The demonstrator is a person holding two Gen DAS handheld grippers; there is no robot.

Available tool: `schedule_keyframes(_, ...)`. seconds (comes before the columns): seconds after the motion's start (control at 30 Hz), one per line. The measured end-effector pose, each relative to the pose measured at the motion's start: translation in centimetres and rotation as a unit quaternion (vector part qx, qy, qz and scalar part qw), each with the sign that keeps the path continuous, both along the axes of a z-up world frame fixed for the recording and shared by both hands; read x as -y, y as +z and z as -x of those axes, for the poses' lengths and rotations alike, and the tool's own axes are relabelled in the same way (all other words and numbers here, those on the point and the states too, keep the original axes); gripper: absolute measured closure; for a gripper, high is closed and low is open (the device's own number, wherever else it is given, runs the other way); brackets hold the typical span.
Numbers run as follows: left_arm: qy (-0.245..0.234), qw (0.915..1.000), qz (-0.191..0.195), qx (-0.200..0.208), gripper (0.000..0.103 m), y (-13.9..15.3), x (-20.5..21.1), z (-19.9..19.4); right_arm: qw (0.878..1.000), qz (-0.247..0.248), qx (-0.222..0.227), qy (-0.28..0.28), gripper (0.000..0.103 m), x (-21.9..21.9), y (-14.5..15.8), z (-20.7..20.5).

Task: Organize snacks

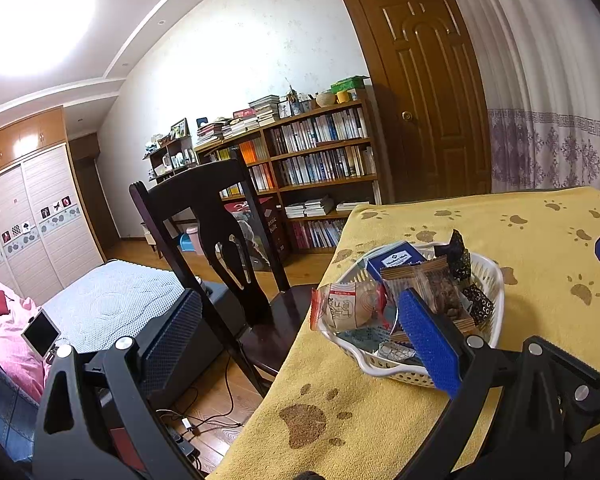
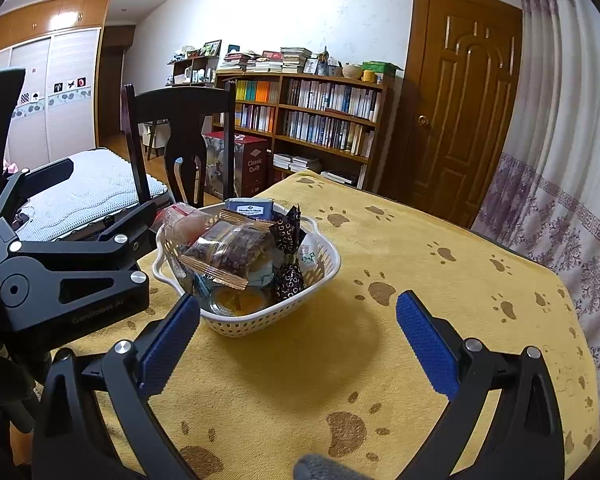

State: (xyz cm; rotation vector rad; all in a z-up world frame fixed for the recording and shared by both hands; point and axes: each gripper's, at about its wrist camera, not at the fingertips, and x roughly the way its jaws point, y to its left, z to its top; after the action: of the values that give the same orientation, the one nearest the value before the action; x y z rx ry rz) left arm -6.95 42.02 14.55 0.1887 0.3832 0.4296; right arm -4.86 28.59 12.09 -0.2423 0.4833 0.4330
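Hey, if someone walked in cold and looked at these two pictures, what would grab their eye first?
Probably the white basket heaped with wrapped snacks, sitting on the yellow paw-print tablecloth near the table's corner. Next, the blue-padded right tongs, standing open just short of the basket, and the packed bookshelf against the far wall beside a wooden door.

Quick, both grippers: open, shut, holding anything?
Left gripper: open, holding nothing, one finger over the near rim of the snack basket.
Right gripper: open, empty, above the yellow tablecloth in front of the basket.
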Motion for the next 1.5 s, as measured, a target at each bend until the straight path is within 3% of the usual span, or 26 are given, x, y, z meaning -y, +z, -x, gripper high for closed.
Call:
schedule_keyframes(1.07,-0.002,1.0,-0.002,-0.003,0.003,-0.14,0.0,-0.09,1.0,0.004,-0.003,0.007,0.005,-0.03,-0.19,-0.36)
schedule_keyframes(1.5,-0.003,1.0,-0.004,-0.003,0.003,-0.15,0.01,-0.07,1.0,0.014,0.019,-0.001,0.005,0.07,-0.39,0.18)
